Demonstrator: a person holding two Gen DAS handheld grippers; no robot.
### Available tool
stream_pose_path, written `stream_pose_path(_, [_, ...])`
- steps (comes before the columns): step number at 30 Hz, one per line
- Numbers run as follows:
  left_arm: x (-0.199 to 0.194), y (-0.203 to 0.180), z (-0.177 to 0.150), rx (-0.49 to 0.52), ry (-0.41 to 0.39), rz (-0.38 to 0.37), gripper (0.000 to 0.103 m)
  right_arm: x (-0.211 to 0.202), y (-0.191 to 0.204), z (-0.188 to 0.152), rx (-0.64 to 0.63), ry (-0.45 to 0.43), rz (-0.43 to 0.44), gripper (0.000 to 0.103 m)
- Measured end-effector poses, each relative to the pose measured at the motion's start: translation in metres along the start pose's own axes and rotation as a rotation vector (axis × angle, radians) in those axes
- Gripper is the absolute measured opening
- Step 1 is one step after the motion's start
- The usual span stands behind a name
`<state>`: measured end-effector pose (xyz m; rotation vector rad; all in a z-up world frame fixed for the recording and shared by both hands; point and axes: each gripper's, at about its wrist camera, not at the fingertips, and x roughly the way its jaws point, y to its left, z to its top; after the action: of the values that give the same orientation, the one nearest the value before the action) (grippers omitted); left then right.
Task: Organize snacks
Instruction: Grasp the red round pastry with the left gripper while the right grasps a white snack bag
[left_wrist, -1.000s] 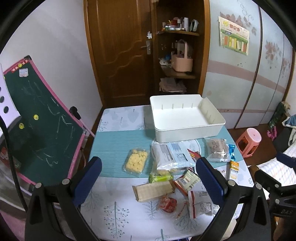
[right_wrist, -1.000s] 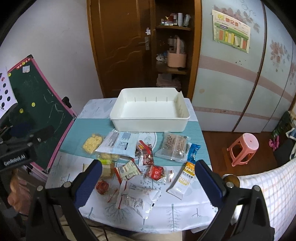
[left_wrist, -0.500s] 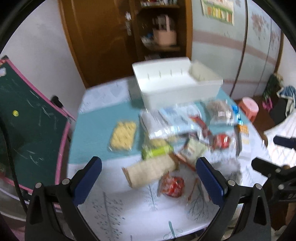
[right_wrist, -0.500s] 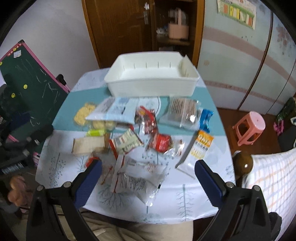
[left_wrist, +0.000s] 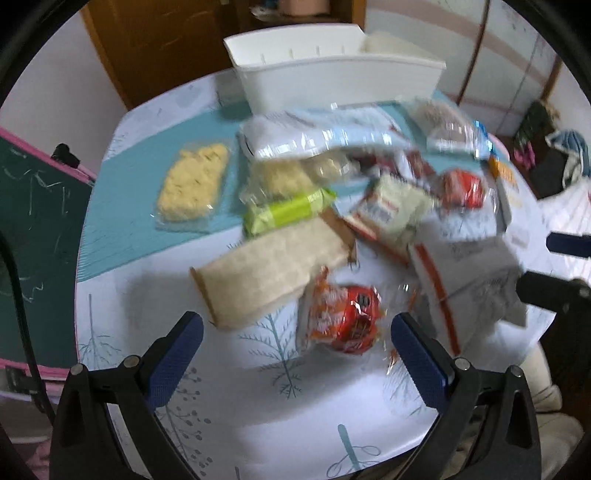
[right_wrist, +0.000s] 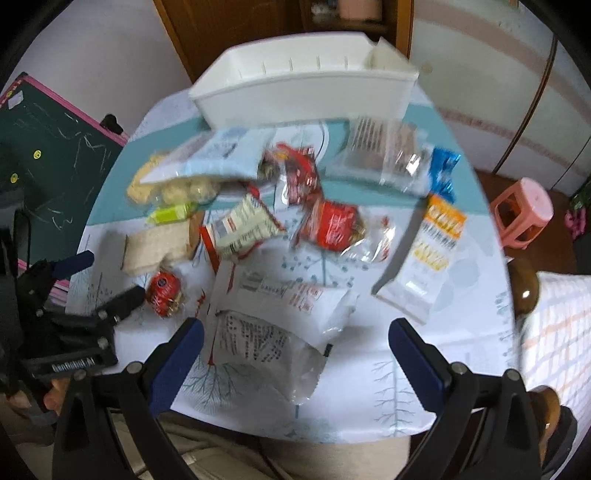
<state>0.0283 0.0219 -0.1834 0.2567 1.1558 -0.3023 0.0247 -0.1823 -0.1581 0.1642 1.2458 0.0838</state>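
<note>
A white bin (left_wrist: 332, 79) (right_wrist: 306, 85) stands empty at the far side of the table. Several snack packets lie in front of it. My left gripper (left_wrist: 295, 343) (right_wrist: 107, 278) is open, low over the table, with a round red snack (left_wrist: 347, 317) (right_wrist: 164, 288) just ahead between its fingers and a tan cracker pack (left_wrist: 273, 269) beyond. My right gripper (right_wrist: 295, 343) (left_wrist: 546, 269) is open above two white packets with red print (right_wrist: 277, 314) at the near edge. Neither holds anything.
Other packets include a yellow one (left_wrist: 192, 182), a green one (left_wrist: 288, 212), an orange-white one (right_wrist: 424, 254) and a blue one (right_wrist: 443, 170). A chalkboard easel (right_wrist: 48, 147) stands left of the table, a pink stool (right_wrist: 524, 206) to the right. A person's lap shows below the table edge.
Both grippers have dropped and moved forward toward the snack pile, so the packets look much larger and blurred. Both stay open. No snack has moved.
</note>
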Motion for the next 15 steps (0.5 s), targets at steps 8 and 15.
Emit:
stream_pose_path(8, [0.03,-0.006,-0.003,0.021,0.076,-0.049,0.097,0.039,0.001,0.002,0.031,0.101,0.051,0.101])
stream_pose_path(15, [0.041,-0.012,0.002,0.02,0.101,-0.097,0.079,0.064,0.005,-0.001,0.051,0.177,0.097,0.089])
